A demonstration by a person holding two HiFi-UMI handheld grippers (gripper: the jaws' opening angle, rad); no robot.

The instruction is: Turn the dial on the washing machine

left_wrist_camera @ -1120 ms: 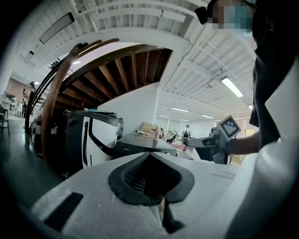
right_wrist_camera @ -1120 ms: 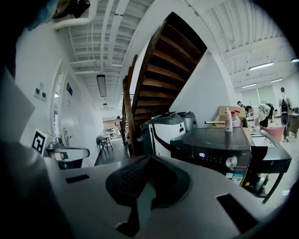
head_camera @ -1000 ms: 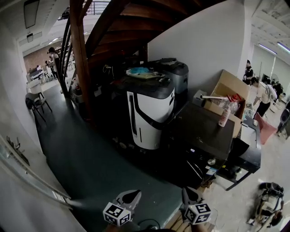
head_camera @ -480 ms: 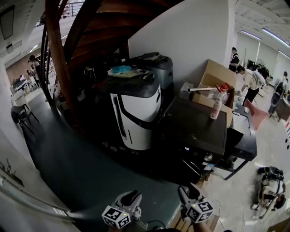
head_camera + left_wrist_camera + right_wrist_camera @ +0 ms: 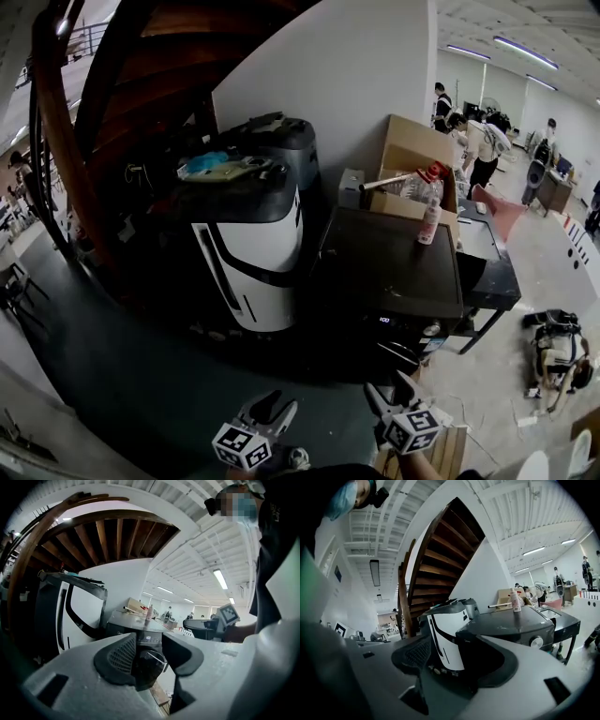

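Well ahead of right tool (image 5: 391,390): dial (image 5: 432,329)

Dark grey washing machine (image 5: 389,267), closed flat top, round silver dial (image 5: 431,329) on its front panel

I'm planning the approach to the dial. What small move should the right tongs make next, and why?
Probably carry the right tongs forward and right, toward the silver dial on the front of the washing machine. Their jaws have just been opening, nothing is between them, and they hang well short of the machine; in the right gripper view the dial lies right of the gap.
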